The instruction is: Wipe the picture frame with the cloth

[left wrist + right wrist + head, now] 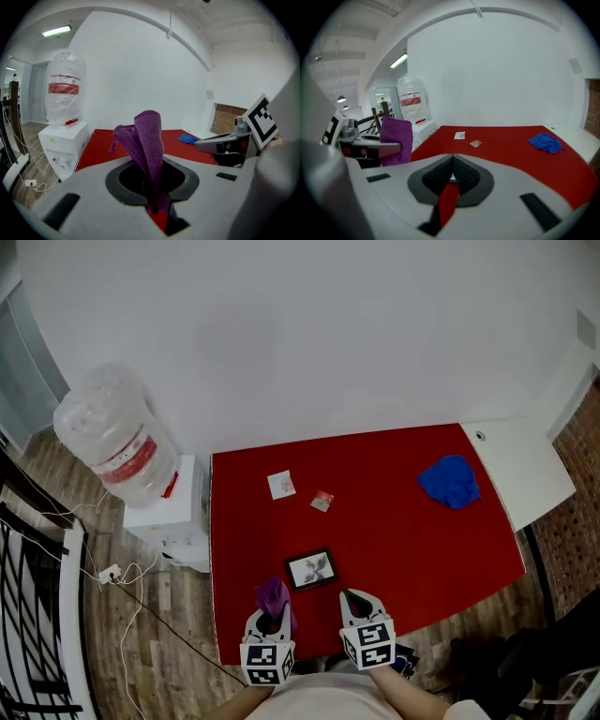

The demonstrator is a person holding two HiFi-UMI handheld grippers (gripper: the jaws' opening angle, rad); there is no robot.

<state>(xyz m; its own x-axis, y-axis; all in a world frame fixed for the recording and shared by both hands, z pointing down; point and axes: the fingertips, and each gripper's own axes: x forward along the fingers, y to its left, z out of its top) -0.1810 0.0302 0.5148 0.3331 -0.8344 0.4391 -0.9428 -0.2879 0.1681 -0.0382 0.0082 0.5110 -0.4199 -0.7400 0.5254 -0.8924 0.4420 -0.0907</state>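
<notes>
Lying flat near the front edge of the red surface [394,521], just ahead of both grippers: the picture frame [311,569]. Worth lowering the purple cloth [274,594] flat onto the frame's face, sweeping edge to edge under light pressure, and pinning 1 corner with the free tool to prevent sliding. Clamped tight in the jaws of the left gripper [271,613], that cloth, bunched upward. Held low and level alongside, pointing forward: the right gripper [359,602], jaws closed on nothing.

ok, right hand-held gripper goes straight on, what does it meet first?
Probably bare red table; the small packet lies nearest that line. The picture frame sits left of it. Depth unclear.
</notes>
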